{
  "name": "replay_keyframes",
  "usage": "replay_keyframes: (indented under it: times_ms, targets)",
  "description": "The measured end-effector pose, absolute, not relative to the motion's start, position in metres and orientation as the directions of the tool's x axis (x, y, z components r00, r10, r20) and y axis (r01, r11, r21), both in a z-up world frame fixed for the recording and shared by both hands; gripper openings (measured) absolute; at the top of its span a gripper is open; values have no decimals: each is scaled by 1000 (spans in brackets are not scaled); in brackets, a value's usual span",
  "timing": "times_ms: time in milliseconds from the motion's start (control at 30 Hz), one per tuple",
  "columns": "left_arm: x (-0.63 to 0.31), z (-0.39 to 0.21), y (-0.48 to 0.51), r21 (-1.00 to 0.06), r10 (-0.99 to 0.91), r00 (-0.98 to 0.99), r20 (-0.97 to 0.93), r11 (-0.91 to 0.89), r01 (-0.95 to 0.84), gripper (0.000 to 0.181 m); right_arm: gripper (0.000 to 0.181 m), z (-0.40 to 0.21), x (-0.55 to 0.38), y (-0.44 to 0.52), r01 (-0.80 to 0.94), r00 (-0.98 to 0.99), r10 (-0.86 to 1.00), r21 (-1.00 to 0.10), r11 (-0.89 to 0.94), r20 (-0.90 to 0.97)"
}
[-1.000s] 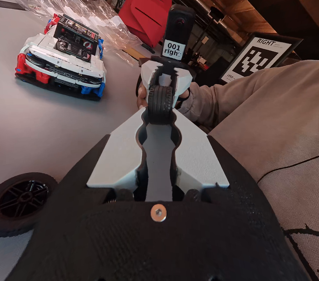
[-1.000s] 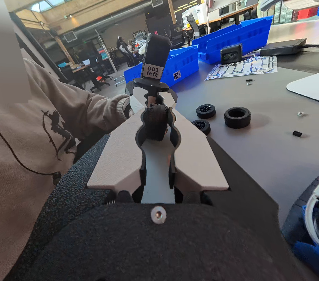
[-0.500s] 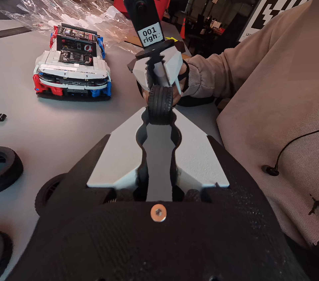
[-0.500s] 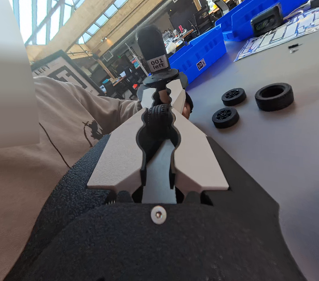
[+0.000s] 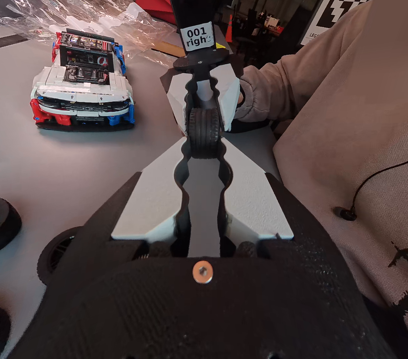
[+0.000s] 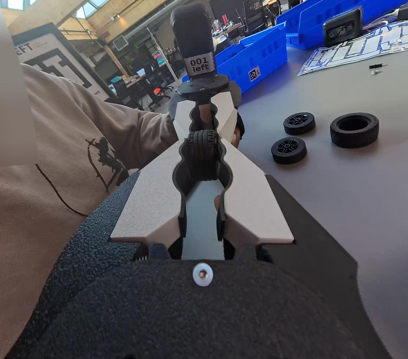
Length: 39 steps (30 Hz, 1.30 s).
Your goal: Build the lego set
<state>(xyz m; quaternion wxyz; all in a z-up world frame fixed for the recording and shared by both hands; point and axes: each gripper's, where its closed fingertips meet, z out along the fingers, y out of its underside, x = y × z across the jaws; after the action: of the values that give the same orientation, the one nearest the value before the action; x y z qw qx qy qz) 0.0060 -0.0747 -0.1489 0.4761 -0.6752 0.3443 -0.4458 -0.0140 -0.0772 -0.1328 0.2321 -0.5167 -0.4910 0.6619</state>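
Observation:
A black rubber tyre (image 5: 203,134) is held in the air between my two grippers, which meet tip to tip. My left gripper (image 5: 203,147) is shut on its near side. My right gripper (image 5: 203,122) faces it and is shut on the far side. In the right wrist view the same tyre (image 6: 202,158) sits in my right gripper (image 6: 202,149), with the left gripper (image 6: 203,131) behind it. Whether a rim sits inside the tyre is hidden. The white, red and blue lego car (image 5: 82,88) stands on the grey table to the left.
Two black rims (image 6: 299,123) (image 6: 288,150) and a loose tyre (image 6: 354,133) lie on the table at right. Another wheel (image 5: 57,249) lies beside my left gripper. Clear plastic bags (image 5: 88,10), blue bins (image 6: 254,61) and an instruction sheet (image 6: 353,50) lie farther back. My left and right fingertips are right by each other. Left tips and right tips are each some 12 cm from the wheel (image 5: 57,249). The right camera catches it too, in the right wrist view (image 6: 295,142).
Both grippers stayed closed on the tyre and swung together. The right gripper now stands more upright opposite the left, and the loose wheels sit lower and nearer in the right wrist view.

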Motion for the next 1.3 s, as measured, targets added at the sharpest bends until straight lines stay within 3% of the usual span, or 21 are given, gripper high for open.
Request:
replay_keyframes:
  times_ms: [233,433,567,600,667,767,833,1100,1200,1300]
  targets:
    - [3,-146,-73,-984,-904,417,92,-146,-100,22,20,-127,-16,-75,263,-408,484,-607,-750,-774]
    - [-2,-154,-74,-976,-900,422,-112,20,-216,22,16,-133,-17,-76,326,-412,246,-394,-859,-877]
    - [-1,-152,-71,-991,-914,399,69,-110,-81,22,16,-133,-18,-70,304,-405,223,-360,-882,-887]
    - [-1,-151,-70,-988,-912,392,119,-148,-45,22,18,-132,-18,-68,290,-411,259,-394,-872,-874]
    - [0,-151,-71,-978,-911,365,191,-207,-6,22,22,-132,-16,-71,255,-419,453,-580,-773,-787]
    - [3,-151,-71,-970,-906,358,225,-241,-1,22,30,-134,-13,-76,212,-400,769,-867,-451,-498]
    - [5,-152,-73,-971,-908,361,214,-237,-21,22,29,-140,-12,-79,194,-356,892,-956,-221,-278]
    - [13,-135,-84,-996,-923,379,67,-87,-34,23,23,-121,-7,-90,62,-324,945,-996,61,38]
    - [13,-126,-84,-996,-919,385,86,-78,37,37,22,-111,-5,-95,1,-328,943,-998,67,63]
    - [16,-121,-86,-994,-925,366,102,-82,69,32,23,-106,-4,-94,-45,-311,946,-996,80,90]
